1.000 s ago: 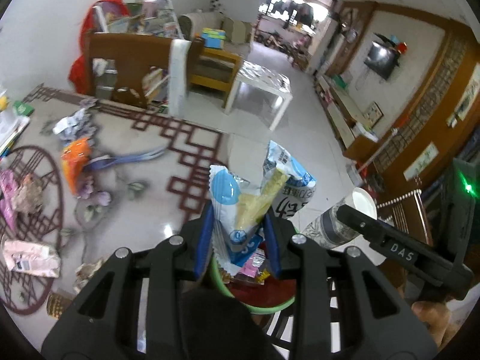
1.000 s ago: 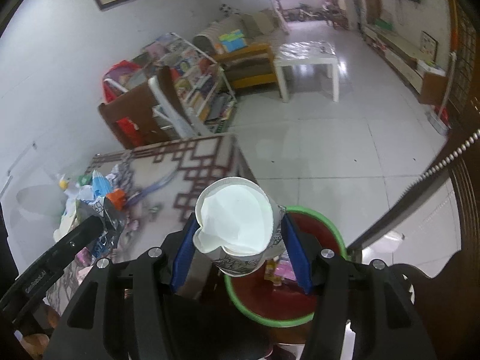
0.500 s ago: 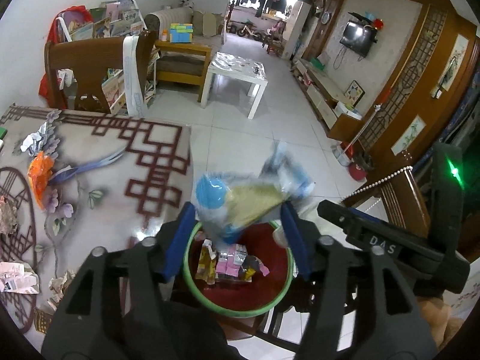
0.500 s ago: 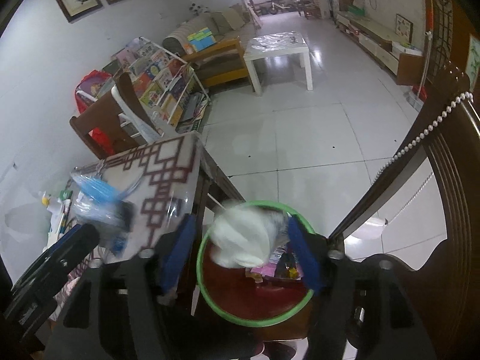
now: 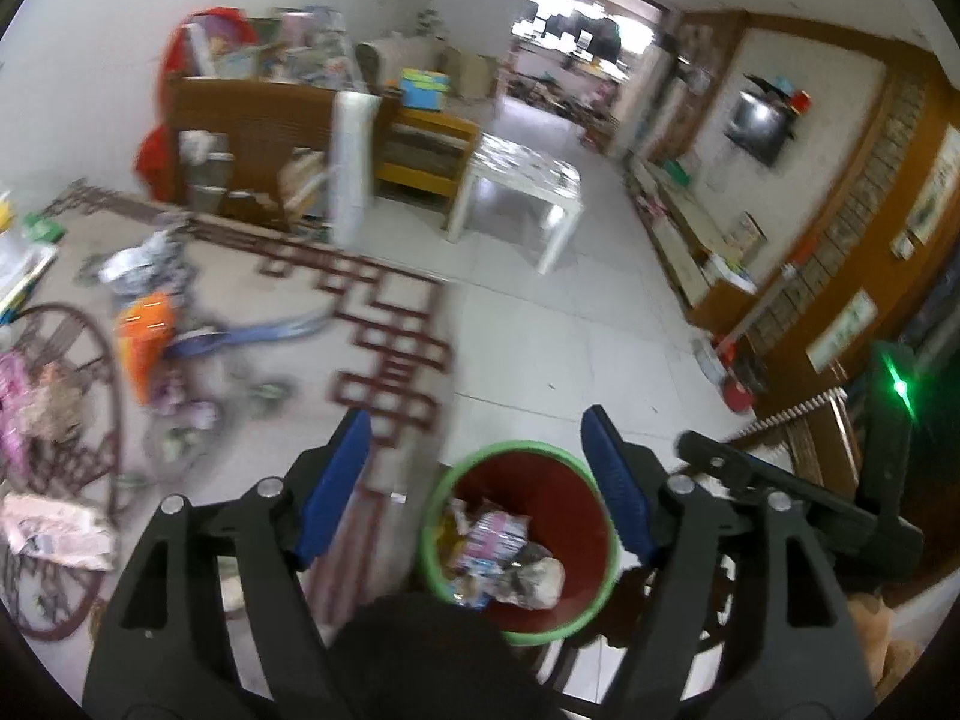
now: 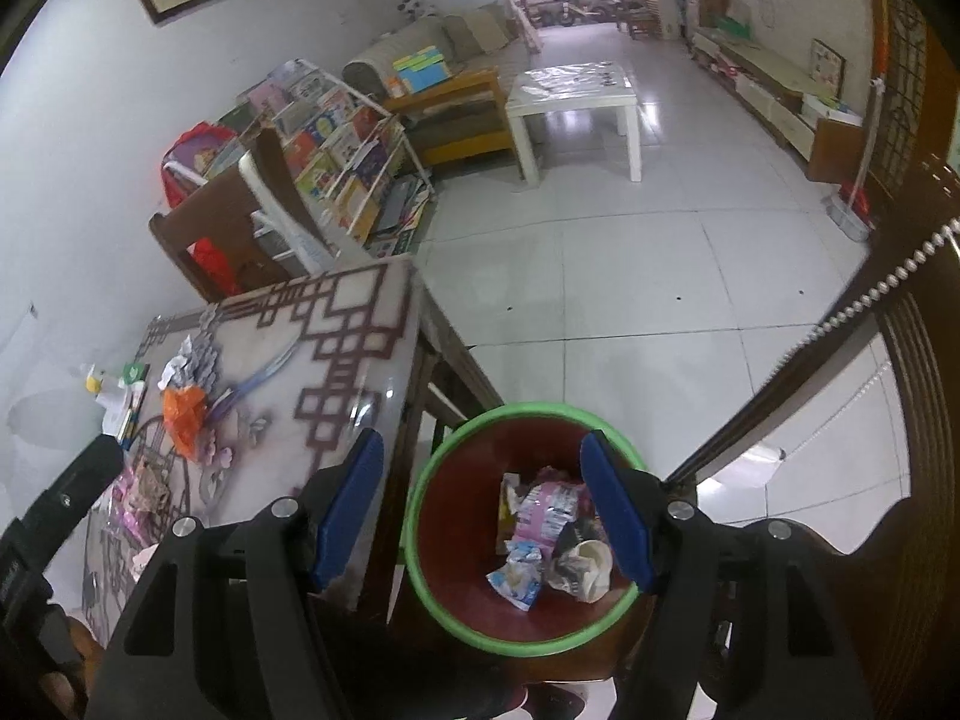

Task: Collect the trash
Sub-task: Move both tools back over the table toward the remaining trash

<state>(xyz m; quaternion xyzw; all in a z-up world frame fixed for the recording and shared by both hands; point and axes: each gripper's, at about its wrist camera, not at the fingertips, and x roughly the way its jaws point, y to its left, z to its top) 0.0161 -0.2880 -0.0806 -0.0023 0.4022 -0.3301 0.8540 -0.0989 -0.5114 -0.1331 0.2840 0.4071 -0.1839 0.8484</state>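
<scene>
A red bin with a green rim (image 5: 444, 486) (image 6: 420, 480) stands beside the table. Inside lie a blue-white snack bag (image 6: 515, 579), a crushed paper cup (image 6: 585, 561) and pink wrappers (image 6: 549, 507) (image 5: 495, 537). My left gripper (image 5: 477, 426) is open and empty above the bin. My right gripper (image 6: 483, 447) is open and empty above the bin too. On the patterned table (image 5: 288, 360) (image 6: 354, 324) lie an orange wrapper (image 5: 144, 336) (image 6: 186, 417), crumpled silver paper (image 5: 141, 267) (image 6: 192, 360) and pink wrappers (image 5: 54, 531) (image 6: 141, 495).
A dark wooden chair (image 6: 840, 360) with a bead string rises right of the bin. A wooden chair (image 5: 252, 138) and a bookshelf (image 6: 336, 138) stand past the table. A white side table (image 5: 522, 192) (image 6: 576, 96) stands on the tiled floor.
Both grippers opened. The snack bag dropped from the left gripper and the paper cup from the right one into the bin.
</scene>
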